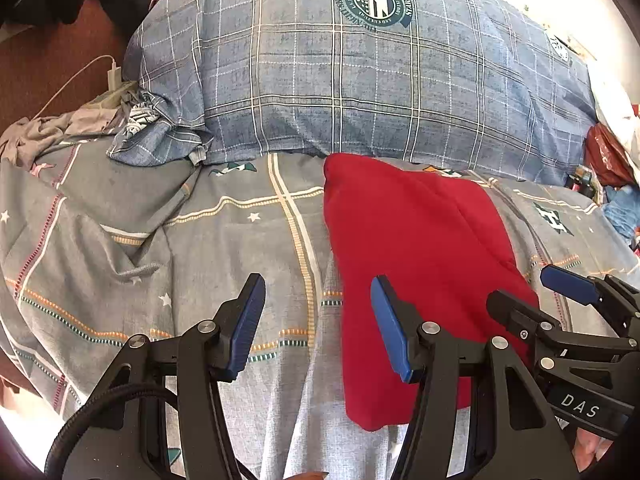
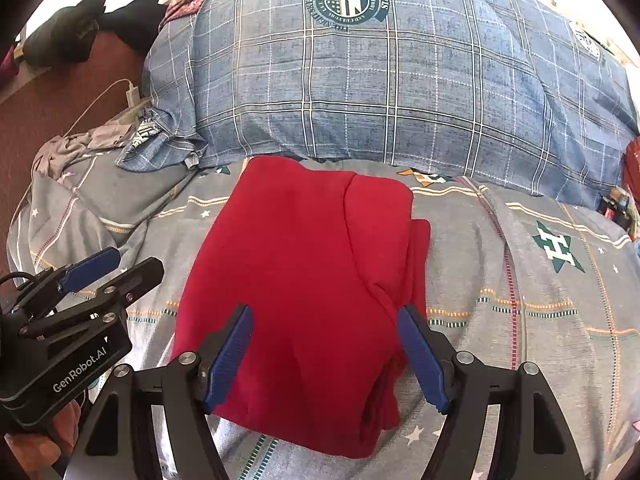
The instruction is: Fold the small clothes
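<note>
A red garment (image 2: 312, 280) lies folded into a rough rectangle on the grey patterned bedsheet (image 2: 520, 280), with a second layer showing along its right edge. My right gripper (image 2: 326, 344) hovers over the garment's near half, open, with nothing pinched between its blue pads. In the left wrist view the red garment (image 1: 412, 260) lies right of centre. My left gripper (image 1: 320, 320) stands open over the sheet at the garment's left edge, with its right pad above the red cloth. The right gripper (image 1: 536, 292) shows at the garment's right side, and the left gripper (image 2: 120, 270) at the left of the right wrist view.
A big blue plaid pillow (image 2: 380, 92) lies across the bed just behind the garment. A crumpled grey cloth (image 1: 52, 132) and a white charger with cable (image 1: 113, 76) sit at the far left. Dark items (image 2: 80, 24) rest on the brown surface. Red and blue clutter (image 1: 608, 160) sits at the right edge.
</note>
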The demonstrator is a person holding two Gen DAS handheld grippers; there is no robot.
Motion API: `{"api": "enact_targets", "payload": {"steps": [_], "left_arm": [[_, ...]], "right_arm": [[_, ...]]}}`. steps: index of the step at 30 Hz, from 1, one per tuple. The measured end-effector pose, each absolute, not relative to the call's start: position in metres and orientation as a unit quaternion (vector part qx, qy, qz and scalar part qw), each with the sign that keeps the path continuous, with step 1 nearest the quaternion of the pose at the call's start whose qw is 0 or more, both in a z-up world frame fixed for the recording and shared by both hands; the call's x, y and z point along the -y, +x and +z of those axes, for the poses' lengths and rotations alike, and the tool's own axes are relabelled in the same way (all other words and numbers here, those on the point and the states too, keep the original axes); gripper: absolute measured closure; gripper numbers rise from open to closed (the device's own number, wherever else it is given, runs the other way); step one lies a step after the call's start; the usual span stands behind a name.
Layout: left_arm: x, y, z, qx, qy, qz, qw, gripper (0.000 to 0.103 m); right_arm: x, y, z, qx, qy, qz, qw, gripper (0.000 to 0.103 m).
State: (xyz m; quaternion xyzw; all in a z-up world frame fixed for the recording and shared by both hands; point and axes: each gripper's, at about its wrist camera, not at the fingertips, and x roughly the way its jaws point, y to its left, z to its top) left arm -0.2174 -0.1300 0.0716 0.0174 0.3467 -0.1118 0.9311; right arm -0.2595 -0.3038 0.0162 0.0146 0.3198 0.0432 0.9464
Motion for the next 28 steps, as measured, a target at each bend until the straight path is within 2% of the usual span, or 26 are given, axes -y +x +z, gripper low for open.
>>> {"api": "enact_targets", "payload": {"steps": [28], "left_arm": [[0.129,-0.203,0.067,-0.352,0.002,-0.115,0.929,0.048]], "right_arm": [[0.303,-0.246,0.009,-0.334,0.017,0.048,0.941,0.031]]}}
